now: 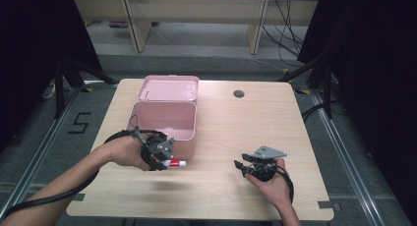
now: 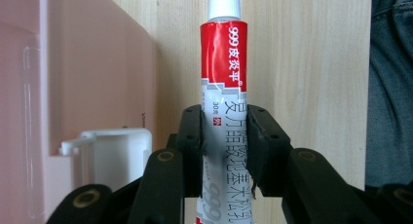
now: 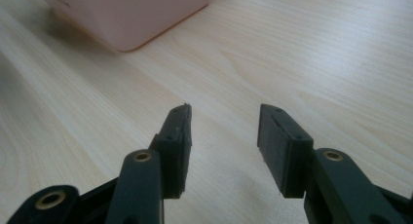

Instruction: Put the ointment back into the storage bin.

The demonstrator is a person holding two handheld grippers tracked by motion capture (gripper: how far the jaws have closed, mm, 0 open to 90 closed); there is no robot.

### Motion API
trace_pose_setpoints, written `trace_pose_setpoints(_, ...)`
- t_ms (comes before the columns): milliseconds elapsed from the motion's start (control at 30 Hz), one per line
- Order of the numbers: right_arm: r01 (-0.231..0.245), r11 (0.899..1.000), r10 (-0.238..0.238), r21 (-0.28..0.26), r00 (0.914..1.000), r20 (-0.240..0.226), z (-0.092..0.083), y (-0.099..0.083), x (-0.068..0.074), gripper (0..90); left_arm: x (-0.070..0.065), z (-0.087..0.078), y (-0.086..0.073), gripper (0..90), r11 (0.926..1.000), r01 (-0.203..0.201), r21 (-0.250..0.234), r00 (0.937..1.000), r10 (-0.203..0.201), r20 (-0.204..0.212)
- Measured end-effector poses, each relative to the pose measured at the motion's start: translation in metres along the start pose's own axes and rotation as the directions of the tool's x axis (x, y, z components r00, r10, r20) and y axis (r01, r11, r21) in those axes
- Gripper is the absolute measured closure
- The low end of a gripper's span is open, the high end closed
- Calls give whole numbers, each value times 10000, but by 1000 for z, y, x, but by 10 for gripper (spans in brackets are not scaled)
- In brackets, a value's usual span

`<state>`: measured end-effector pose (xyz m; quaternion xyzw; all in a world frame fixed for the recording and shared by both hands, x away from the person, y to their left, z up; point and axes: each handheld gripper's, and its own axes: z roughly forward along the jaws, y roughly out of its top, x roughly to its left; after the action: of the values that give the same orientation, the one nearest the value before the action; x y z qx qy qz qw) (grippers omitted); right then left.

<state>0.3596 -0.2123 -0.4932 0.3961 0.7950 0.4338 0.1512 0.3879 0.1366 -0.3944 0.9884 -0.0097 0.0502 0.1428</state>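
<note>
left hand-held gripper [image 2: 225, 141] clamps ointment tube [image 2: 223, 78] mid-body; tube level, cap end pointing right beside pink box [image 1: 167, 119].

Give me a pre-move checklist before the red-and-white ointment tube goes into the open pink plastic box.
1. Left gripper clamped on the red-and-white ointment tube: ok.
2. White cap on the tube: ok.
3. Pink plastic box open, its lid folded back: ok.
4. Inside of the box free of other things: cannot tell; the near part is hidden.
5. Right gripper open, apart from the box: ok.
</note>
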Motion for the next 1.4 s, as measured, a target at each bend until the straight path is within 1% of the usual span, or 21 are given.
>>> trace_pose_setpoints(67, 50, 10000, -50, 30, 10000, 22, 0, 0, 0, 571, 0, -1, -1, 693, 10000, -14, -6, 10000, 14, -19)
trace_pose_setpoints(100, 260, 9997, -260, -32, 9996, 60, 0, 0, -2, 571, 0, -1, -1, 694, 10000, 50, -73, 10000, -50, -56)
trace_pose_setpoints(200, 269, 9996, -269, -46, 9996, 50, 1, 0, -2, 570, 0, -3, -1, 694, 10000, 59, -69, 10000, -59, -66)
trace_pose_setpoints(233, 283, 9996, -283, 13, 9996, 47, 0, 0, -2, 570, 1, -4, -1, 693, 9999, -77, 72, 10000, 77, -57)
trace_pose_setpoints(300, 333, 9994, -333, -72, 9994, 48, 1, 0, -2, 571, 1, -5, -1, 694, 10000, -33, 54, 10000, 33, -94)
trace_pose_setpoints(433, 308, 9995, -308, -12, 9995, 14, 1, 0, -2, 570, 2, -8, -2, 693, 9999, -81, 59, 9998, 82, -156)
trace_pose_setpoints(500, 282, 9996, -282, 28, 9996, 62, 0, 0, -2, 570, 2, -8, -2, 694, 10000, 8, 52, 10000, -7, -92)
trace_pose_setpoints(533, 276, 9996, -276, 3, 9996, 44, 1, 0, -2, 570, 2, -9, -2, 693, 9998, -116, 147, 9999, 118, -116)
trace_pose_setpoints(667, 311, 9995, -311, -41, 9995, 69, 1, 0, -2, 571, 3, -11, -3, 694, 10000, -68, 70, 9998, 69, -194)
trace_pose_setpoints(833, 187, 9998, -187, 1, 9998, -70, 1, 0, -2, 571, 5, -15, -3, 694, 10000, -70, 50, 9997, 72, -241)
trace_pose_setpoints(867, 275, 9996, -275, 8, 9996, 29, 1, 0, -2, 570, 5, -15, -3, 693, 10000, -81, 57, 9997, 83, -243)
trace_pose_setpoints(900, 288, 9996, -288, 14, 9996, 66, 0, 0, -2, 570, 5, -16, -3, 694, 10000, -84, 28, 9996, 84, -286)
trace_pose_setpoints(933, 185, 9998, -185, 55, 9998, 6, 0, 0, -2, 571, 5, -17, -4, 693, 10000, -68, 18, 9996, 68, -283)
trace_pose_setpoints(1033, 271, 9996, -271, -29, 9996, 120, 0, 0, -2, 570, 7, -20, -4, 693, 9999, -119, -21, 9994, 119, -327)
trace_pose_setpoints(1067, 264, 9996, -264, -32, 9996, 134, 0, 0, -2, 570, 7, -20, -5, 694, 10000, -5, -31, 9996, 4, -298)
trace_pose_setpoints(1133, 294, 9996, -294, -27, 9995, 128, 0, 0, -2, 570, 8, -21, -6, 693, 10000, -16, 39, 9995, 17, -323)
trace_pose_setpoints(1200, 309, 9995, -309, -26, 9994, 126, 0, 0, -2, 570, 9, -23, -7, 694, 10000, 27, -13, 9994, -27, -331)
trace_pose_setpoints(1267, 311, 9995, -311, 10, 9995, 87, 0, 0, -2, 571, 10, -24, -8, 694, 10000, -38, -7, 9993, 38, -372)
trace_pose_setpoints(1333, 295, 9996, -295, 14, 9995, 103, 0, 0, -2, 570, 11, -26, -9, 694, 10000, 64, -23, 9993, -65, -363)
trace_pose_setpoints(1367, 293, 9996, -293, 10, 9995, 105, 0, 0, -2, 571, 12, -27, -9, 693, 10000, -5, -21, 9991, 4, -415)
trace_pose_setpoints(1400, 291, 9996, -291, 11, 9995, 103, 0, 0, -2, 570, 12, -28, -9, 693, 9999, 117, -54, 9991, -119, -395)
